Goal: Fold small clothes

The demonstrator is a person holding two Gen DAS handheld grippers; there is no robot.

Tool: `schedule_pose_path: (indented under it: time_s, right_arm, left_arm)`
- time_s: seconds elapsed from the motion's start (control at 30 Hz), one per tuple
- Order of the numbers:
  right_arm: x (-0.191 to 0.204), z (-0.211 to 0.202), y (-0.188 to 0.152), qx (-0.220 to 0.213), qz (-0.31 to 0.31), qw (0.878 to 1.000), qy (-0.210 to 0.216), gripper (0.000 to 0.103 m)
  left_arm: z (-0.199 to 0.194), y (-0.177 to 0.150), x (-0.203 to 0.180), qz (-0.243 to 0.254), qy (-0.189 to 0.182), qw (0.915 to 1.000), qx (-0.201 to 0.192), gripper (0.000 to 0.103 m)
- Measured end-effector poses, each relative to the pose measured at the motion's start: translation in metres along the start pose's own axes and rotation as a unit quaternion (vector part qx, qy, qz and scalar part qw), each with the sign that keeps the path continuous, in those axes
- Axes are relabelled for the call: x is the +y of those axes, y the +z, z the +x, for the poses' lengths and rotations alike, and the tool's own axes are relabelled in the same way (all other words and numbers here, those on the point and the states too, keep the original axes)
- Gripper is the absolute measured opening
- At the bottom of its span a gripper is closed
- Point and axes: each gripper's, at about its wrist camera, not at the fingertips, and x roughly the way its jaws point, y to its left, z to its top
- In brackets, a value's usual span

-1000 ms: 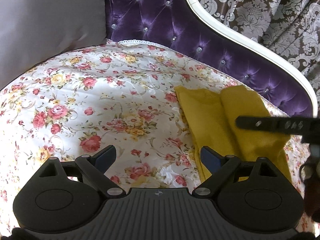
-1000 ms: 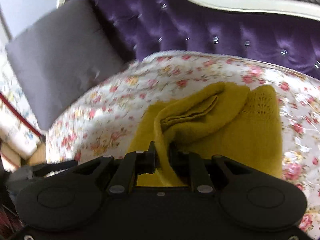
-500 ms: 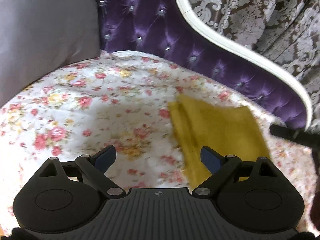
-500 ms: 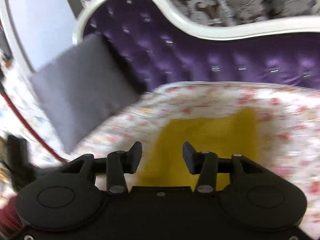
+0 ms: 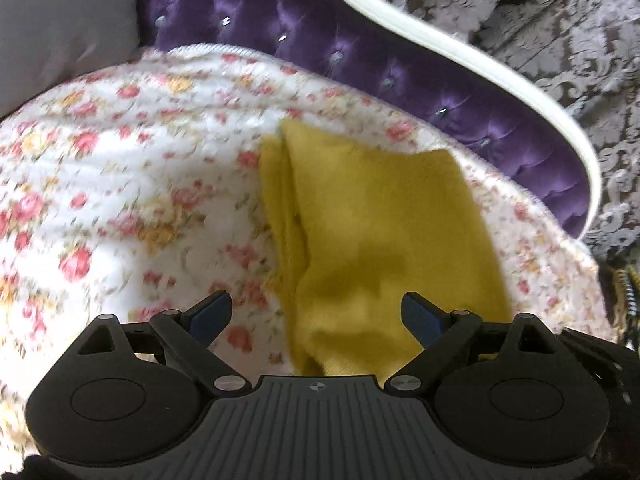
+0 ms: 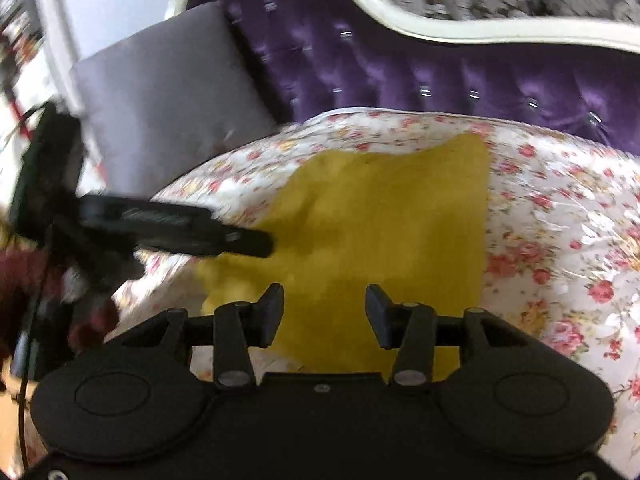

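A mustard-yellow knit garment (image 5: 376,224) lies folded flat on the floral quilt (image 5: 120,184), with a narrow doubled edge along its left side. It also shows in the right wrist view (image 6: 384,224). My left gripper (image 5: 316,314) is open and empty just above the garment's near end. My right gripper (image 6: 324,312) is open and empty over the garment's near edge. One finger of the left gripper (image 6: 176,228) reaches in from the left in the right wrist view, over the garment's left edge.
A purple tufted sofa back (image 5: 360,60) with a cream frame (image 5: 460,52) curves behind the quilt. A grey cushion (image 6: 168,92) leans at the back left. Patterned curtains (image 5: 560,20) hang behind. The quilt (image 6: 560,216) extends to the right of the garment.
My right gripper let go of the raised yellow fold and opened; the garment now lies flat. Both grippers have shifted, and the left one has moved right over the garment's near end.
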Motion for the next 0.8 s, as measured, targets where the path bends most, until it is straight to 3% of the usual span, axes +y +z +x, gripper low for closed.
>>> schedule_pose_path:
  time_s: [0.1, 0.17, 0.23, 0.33, 0.37, 0.4, 0.43, 0.67, 0.8]
  right_arm:
    - [0.019, -0.001, -0.006, 0.001, -0.057, 0.998, 0.002, 0.055]
    - [0.029, 0.002, -0.008, 0.006, -0.087, 0.996, 0.000, 0.055]
    - [0.034, 0.005, -0.010, 0.006, -0.104, 0.995, -0.001, 0.055]
    - [0.040, 0.008, -0.011, 0.004, -0.128, 0.992, -0.008, 0.052]
    - [0.040, 0.010, -0.010, 0.004, -0.134, 0.991, -0.007, 0.047]
    - [0.039, 0.011, -0.010, 0.008, -0.137, 0.991, -0.005, 0.019]
    - [0.039, 0.014, -0.009, 0.012, -0.136, 0.991, -0.004, 0.005]
    - [0.035, -0.022, -0.004, -0.030, -0.118, 0.992, 0.025, 0.004]
    - [0.035, -0.013, -0.014, 0.006, -0.112, 0.993, 0.047, 0.004]
  left_arm:
    - [-0.001, -0.004, 0.000, -0.009, 0.002, 1.0000, 0.002, 0.092]
    - [-0.002, -0.003, -0.003, -0.008, -0.003, 1.0000, 0.002, 0.085]
    - [0.000, -0.002, -0.006, -0.005, -0.015, 0.9999, 0.004, 0.054]
    - [0.003, 0.000, -0.011, 0.003, -0.018, 0.9998, 0.006, 0.028]
    - [0.005, 0.001, -0.013, 0.005, -0.017, 0.9998, 0.006, 0.024]
    - [0.005, 0.002, -0.013, 0.003, -0.020, 0.9998, 0.005, 0.020]
    - [0.004, 0.002, -0.012, -0.005, -0.029, 0.9996, 0.003, 0.018]
    - [-0.029, 0.000, -0.011, -0.038, -0.072, 0.9961, -0.035, 0.014]
    - [-0.018, -0.021, 0.004, -0.044, -0.046, 0.9980, 0.000, 0.014]
